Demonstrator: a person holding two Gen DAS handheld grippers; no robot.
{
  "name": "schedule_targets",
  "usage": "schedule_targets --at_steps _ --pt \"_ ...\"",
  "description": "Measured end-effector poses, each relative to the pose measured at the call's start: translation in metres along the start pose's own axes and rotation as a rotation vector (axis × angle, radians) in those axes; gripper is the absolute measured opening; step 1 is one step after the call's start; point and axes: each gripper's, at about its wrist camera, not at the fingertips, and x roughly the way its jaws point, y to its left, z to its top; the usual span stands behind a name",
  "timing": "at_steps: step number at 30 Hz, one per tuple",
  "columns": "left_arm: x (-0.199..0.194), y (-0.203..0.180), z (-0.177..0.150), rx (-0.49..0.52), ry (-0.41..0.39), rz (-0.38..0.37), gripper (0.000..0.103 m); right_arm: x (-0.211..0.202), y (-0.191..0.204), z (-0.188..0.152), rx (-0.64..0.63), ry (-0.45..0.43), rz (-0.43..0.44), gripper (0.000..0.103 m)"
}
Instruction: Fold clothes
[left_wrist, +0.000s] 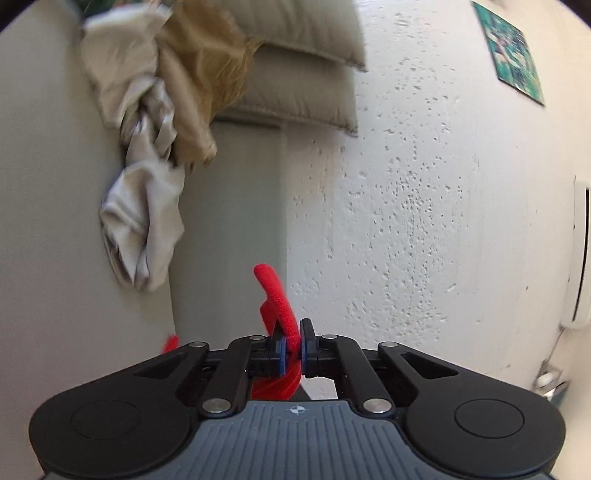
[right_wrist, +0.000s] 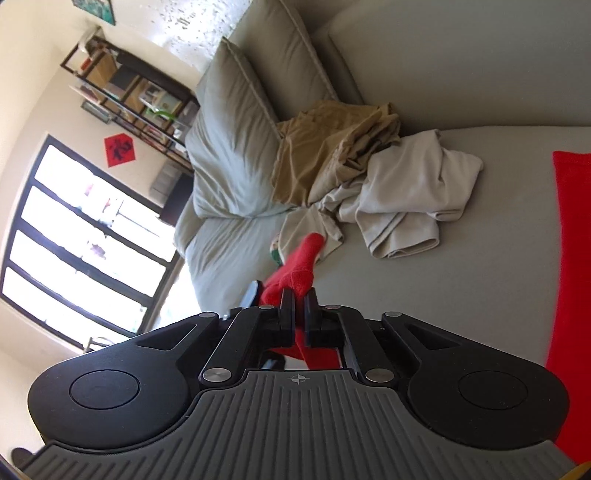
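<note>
pale, pitted wall (left_wrist: 424, 184) fills most of the left wrist view, with a grey sofa (left_wrist: 44, 184) turned on its side at the left and cushions (left_wrist: 306, 70) stacked above. a tan garment (left_wrist: 207, 74) and a whitish one (left_wrist: 144, 206) lie crumpled together on the sofa, unfolded. the left gripper (left_wrist: 292, 345) has its jaws pinched on a fold of red cloth (left_wrist: 275, 295), which sticks up past the tips and hangs below them.

sofa seat (right_wrist: 498, 277) again in the right wrist view, with a bright window (right_wrist: 85, 236) and a shelf (right_wrist: 129, 92) behind. the tan garment (right_wrist: 332, 147) and the whitish one (right_wrist: 406, 195) sit in the same loose heap near the cushions (right_wrist: 236, 155). the right gripper (right_wrist: 299, 306) is also clamped on the red cloth (right_wrist: 299, 266), a bunched end poking forward. a broad flat red sheet (right_wrist: 569, 277) lies along the seat at the right edge; i cannot tell whether it is the same piece.

as a judgement: the red piece is held up off the seat by both grippers, so a fold on it is in hand, though how many folds it already carries cannot be read. the tan and whitish pieces are left to fold.
</note>
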Motion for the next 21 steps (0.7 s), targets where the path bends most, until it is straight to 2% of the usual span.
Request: schedule_targets --at_steps 1,3,4,5,8,10,13,16,17,21 --pt "-0.006 -0.012 0.004 0.07 -0.051 0.021 0.003 -0.007 0.005 0.003 -0.02 -0.008 -0.028 0.011" --pt "-0.027 -0.035 0.019 0.13 -0.163 0.013 0.003 -0.02 0.014 0.009 -0.06 -0.025 -0.085 0.018" --pt "-0.036 -0.045 0.025 0.15 -0.211 0.004 0.003 -0.026 0.018 0.012 -0.08 -0.033 -0.114 0.033" --pt "-0.045 -0.056 0.028 0.198 -0.255 0.025 0.003 -0.033 0.023 0.015 -0.1 -0.042 -0.142 0.047" --pt "-0.065 -0.084 0.033 0.38 -0.344 0.158 0.003 -0.053 0.036 0.024 -0.16 -0.067 -0.227 0.056" --pt "-0.075 -0.088 0.037 0.42 -0.367 0.198 0.003 -0.066 0.045 0.03 -0.2 -0.084 -0.284 0.056" --pt "-0.086 -0.08 0.05 0.416 -0.38 0.235 0.003 -0.085 0.058 0.038 -0.258 -0.109 -0.367 0.057" --pt "-0.088 -0.067 0.06 0.43 -0.373 0.3 0.003 -0.096 0.061 0.041 -0.267 -0.124 -0.399 0.06" --pt "-0.085 -0.06 0.062 0.438 -0.364 0.333 0.003 -0.099 0.061 0.042 -0.269 -0.128 -0.408 0.063" --pt "-0.069 -0.03 0.069 0.469 -0.298 0.485 0.004 -0.099 0.06 0.036 -0.288 -0.12 -0.443 0.063"
